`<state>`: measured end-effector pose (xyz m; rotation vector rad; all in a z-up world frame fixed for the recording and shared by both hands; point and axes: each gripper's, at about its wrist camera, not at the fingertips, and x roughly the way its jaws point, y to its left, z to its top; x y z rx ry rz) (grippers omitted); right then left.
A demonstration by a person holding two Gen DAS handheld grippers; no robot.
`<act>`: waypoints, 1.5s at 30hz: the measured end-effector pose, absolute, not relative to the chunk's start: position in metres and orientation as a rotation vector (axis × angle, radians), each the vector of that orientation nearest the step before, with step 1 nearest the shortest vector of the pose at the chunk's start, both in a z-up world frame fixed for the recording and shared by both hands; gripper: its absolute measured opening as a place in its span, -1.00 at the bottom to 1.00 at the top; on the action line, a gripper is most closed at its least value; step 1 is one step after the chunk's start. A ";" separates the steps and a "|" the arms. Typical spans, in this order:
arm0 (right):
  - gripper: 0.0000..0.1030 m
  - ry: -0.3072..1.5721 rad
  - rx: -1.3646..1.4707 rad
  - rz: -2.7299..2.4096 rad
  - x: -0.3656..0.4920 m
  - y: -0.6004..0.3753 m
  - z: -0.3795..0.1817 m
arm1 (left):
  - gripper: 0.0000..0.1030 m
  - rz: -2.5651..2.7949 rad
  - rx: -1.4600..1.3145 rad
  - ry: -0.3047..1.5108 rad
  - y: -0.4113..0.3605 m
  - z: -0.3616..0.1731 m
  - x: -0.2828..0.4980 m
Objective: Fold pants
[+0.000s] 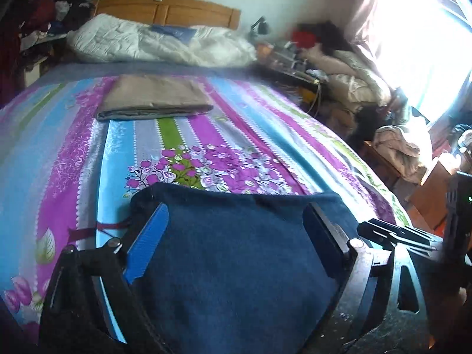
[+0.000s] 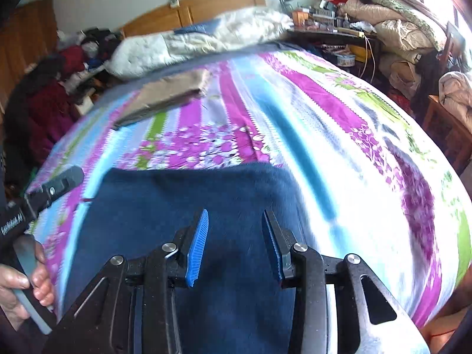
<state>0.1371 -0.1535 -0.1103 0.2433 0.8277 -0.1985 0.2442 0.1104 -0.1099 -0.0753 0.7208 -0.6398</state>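
A wide bed under a striped sheet of magenta, sky blue and green with a purple flower print (image 1: pixel 188 135) fills both views, a rumpled white quilt (image 1: pixel 153 44) heaped at the far end before the wooden headboard (image 1: pixel 168 11). On the far left of the sheet lies a flat, folded tan cloth (image 1: pixel 153 97), well apart from the work.

The pants, a dark navy, fleecy fabric panel (image 1: pixel 236 250), lie flat on the near edge of the bed, straight far edge running left to right, and their length seems to run back toward the person, out of view below.

The left gripper (image 1: pixel 236 221) hovers over the panel with its blue-padded fingers spread wide, almost spanning the cloth and clamped on nothing. The right gripper (image 2: pixel 236 236) sits over the panel's right half, fingers moderately apart, also empty. A hand (image 2: pixel 20 283) at the left edge of the right wrist view holds the other tool's handle.

Both grippers sit directly above the cloth, neither clearly nearer; I judge the next fold depends on each taking a near corner and carrying it toward the far edge.
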 end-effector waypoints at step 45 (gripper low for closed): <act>1.00 0.976 0.376 -0.221 0.056 -0.124 -0.130 | 1.00 -0.374 0.142 1.124 0.085 -0.184 0.221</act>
